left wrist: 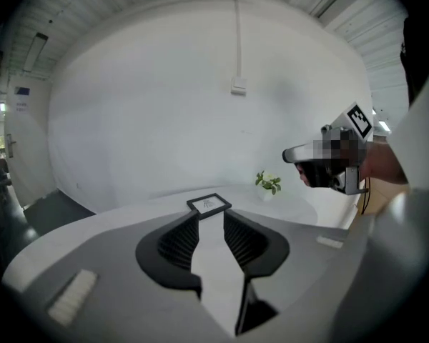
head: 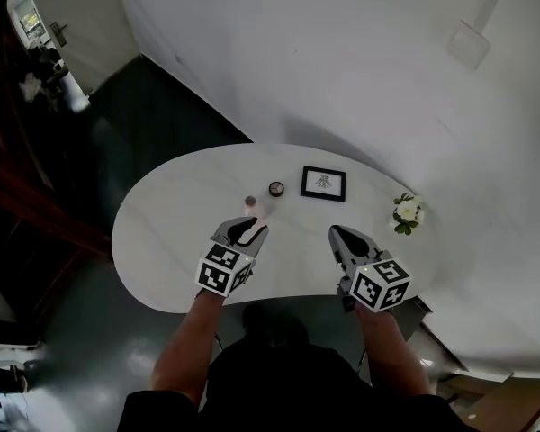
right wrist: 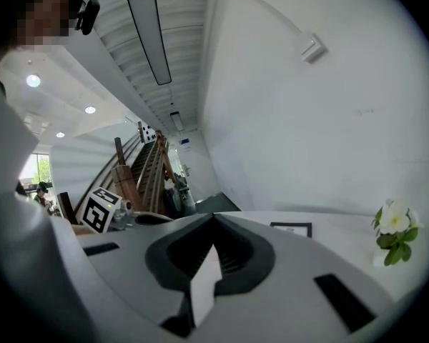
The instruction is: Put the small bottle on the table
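Note:
The small bottle (head: 251, 204), pale with a pinkish top, stands on the white oval table (head: 162, 232), just ahead of my left gripper's tips. My left gripper (head: 244, 233) (left wrist: 211, 219) hovers low over the table, open, with a gap between its jaws and nothing in it. The bottle does not show in the left gripper view. To the right my right gripper (head: 346, 238) (right wrist: 214, 219) is held over the table's near edge, its jaws shut and empty.
A small dark round jar (head: 276, 188) and a black picture frame (head: 323, 184) (left wrist: 209, 204) lie beyond the bottle. A white flower sprig (head: 407, 212) (right wrist: 395, 227) sits at the table's right end. A white wall rises behind; dark floor lies to the left.

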The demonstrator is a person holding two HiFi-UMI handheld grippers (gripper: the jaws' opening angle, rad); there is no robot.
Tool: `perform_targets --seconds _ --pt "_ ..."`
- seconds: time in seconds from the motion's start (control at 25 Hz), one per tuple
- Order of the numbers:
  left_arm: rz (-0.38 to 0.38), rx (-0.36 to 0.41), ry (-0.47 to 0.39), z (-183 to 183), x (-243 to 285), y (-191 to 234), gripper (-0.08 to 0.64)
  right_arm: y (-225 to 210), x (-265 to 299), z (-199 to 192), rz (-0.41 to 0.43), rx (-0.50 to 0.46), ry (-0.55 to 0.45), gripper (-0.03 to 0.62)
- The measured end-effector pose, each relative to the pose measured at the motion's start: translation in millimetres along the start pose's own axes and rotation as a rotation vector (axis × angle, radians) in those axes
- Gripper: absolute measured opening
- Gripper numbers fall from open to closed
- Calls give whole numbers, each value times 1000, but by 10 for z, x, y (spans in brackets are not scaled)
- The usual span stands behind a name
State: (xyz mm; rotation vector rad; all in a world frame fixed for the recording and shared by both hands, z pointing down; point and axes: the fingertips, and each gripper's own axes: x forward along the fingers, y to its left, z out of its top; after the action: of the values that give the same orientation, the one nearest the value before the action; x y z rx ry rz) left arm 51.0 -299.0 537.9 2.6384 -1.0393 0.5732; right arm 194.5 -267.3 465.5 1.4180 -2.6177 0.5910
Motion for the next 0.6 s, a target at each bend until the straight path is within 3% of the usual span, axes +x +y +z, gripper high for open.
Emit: perform_targets --seconds 0.24,0.4,0.6 --pt "42 -72 -64 171 -181 -363 57 -130 -267 34 36 -12 -41 6" --pt "17 -105 -83 227 -287 -576 34 -190 -404 -7 58 -3 -47 6" --pt "49 -84 -92 276 -454 -741 12 -135 -539 -33 95 -17 -50 6"
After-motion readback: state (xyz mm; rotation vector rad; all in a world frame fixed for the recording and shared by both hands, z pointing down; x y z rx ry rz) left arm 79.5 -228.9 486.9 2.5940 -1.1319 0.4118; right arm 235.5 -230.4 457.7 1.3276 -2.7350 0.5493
